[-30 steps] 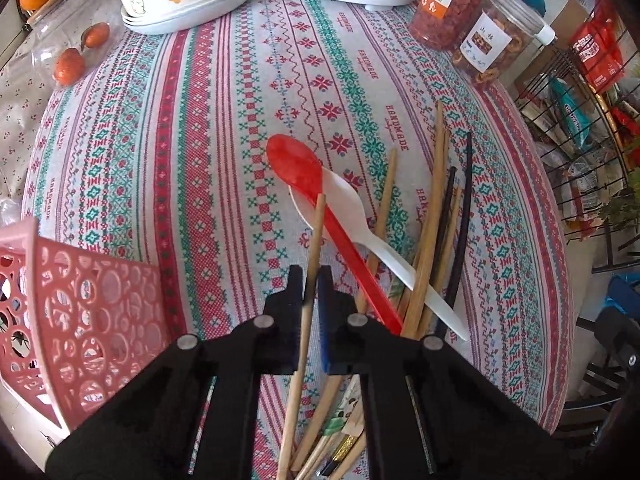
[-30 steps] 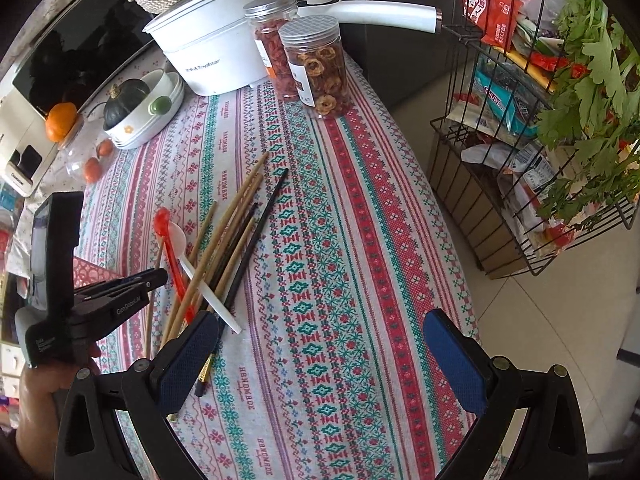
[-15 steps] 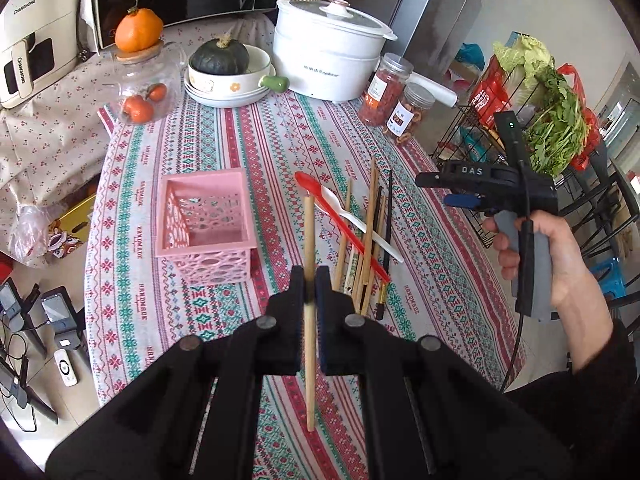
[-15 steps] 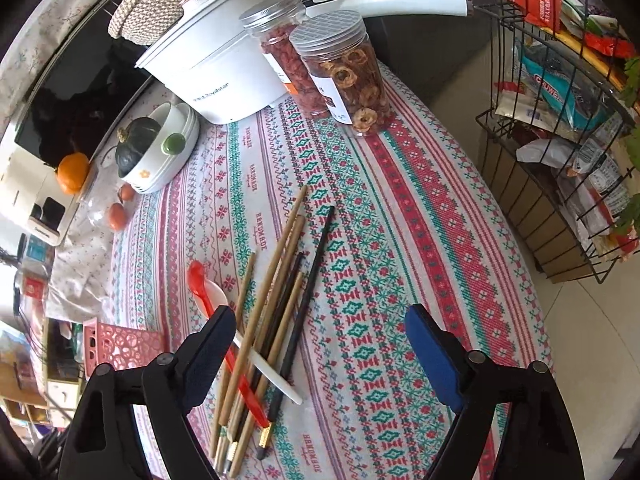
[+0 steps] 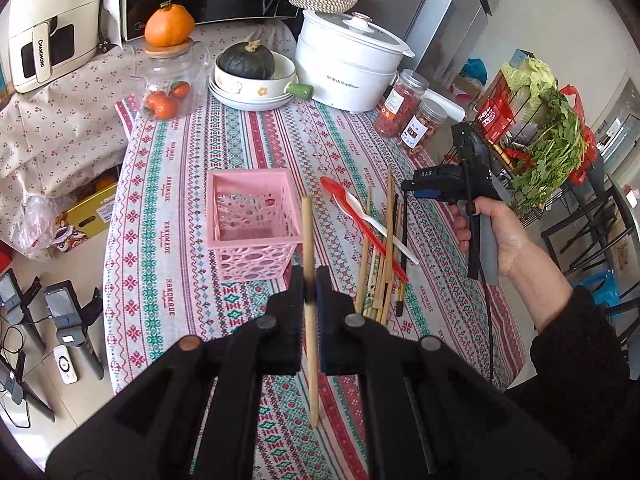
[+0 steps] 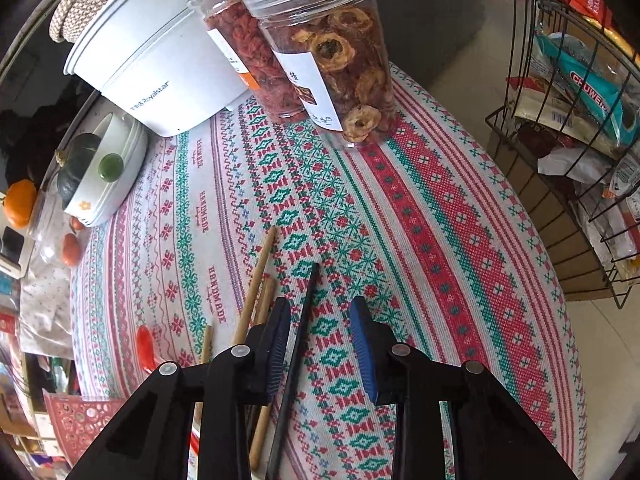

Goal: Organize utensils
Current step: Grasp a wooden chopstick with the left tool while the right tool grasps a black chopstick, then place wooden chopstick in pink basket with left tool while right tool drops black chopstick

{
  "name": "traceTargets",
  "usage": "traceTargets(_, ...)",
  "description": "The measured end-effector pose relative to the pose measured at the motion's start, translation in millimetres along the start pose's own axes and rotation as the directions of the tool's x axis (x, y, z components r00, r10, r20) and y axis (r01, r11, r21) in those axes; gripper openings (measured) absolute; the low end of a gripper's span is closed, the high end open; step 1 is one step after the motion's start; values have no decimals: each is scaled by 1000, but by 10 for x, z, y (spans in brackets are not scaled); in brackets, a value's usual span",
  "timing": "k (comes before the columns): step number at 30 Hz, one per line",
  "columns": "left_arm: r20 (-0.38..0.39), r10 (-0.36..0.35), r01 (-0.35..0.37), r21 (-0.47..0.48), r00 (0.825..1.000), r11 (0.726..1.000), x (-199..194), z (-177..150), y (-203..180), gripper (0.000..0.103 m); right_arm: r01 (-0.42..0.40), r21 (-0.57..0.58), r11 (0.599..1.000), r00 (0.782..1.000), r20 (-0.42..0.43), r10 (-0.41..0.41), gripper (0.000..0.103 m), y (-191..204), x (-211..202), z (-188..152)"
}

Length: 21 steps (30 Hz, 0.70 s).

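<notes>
Pinching one wooden chopstick (image 5: 307,264) upright in my left tongs (image 5: 310,280), I need to carry it over the pink basket (image 5: 252,216) on the counter (image 5: 168,264). My right tongs (image 6: 320,336) have just been closing around a black chopstick (image 6: 298,344), not yet clamped.

A table (image 5: 168,216) is covered by a patterned cloth. On it are set a pink basket (image 5: 252,220), loose chopsticks (image 5: 380,256), two spoons (image 5: 360,216), two jars (image 6: 320,52), a white pot (image 5: 344,68), a bowl (image 5: 252,84) and a glass jar (image 5: 172,80).
</notes>
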<state>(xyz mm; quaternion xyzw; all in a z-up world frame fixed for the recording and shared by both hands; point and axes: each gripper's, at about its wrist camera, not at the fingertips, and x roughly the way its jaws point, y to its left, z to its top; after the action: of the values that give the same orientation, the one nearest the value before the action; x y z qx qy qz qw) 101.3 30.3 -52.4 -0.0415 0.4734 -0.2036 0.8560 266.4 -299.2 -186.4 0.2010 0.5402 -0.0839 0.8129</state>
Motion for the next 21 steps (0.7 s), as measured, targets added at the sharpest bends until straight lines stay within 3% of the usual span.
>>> traceTargets(4, 1, 1, -1, -4, 1000, 1000, -2, -5, 18, 6, 127, -113, 985, 992, 23, -126, 27, 220, 46, -62)
traceTargets(8, 5, 7, -7, -14, 1000, 1000, -8, -13, 46, 6, 188, -182, 965, 982, 30, -185, 12, 313, 30, -154)
traceTargets(14, 14, 7, -7, -25, 1000, 1000, -45, -36, 68, 6, 51, -127, 991, 999, -8, -53, 6, 103, -141, -333)
traceTargets(21, 52, 0, 0, -11, 999, 1000, -187, -74, 11, 6, -2, -176, 984, 995, 96, 19, 6, 90, -800, -539)
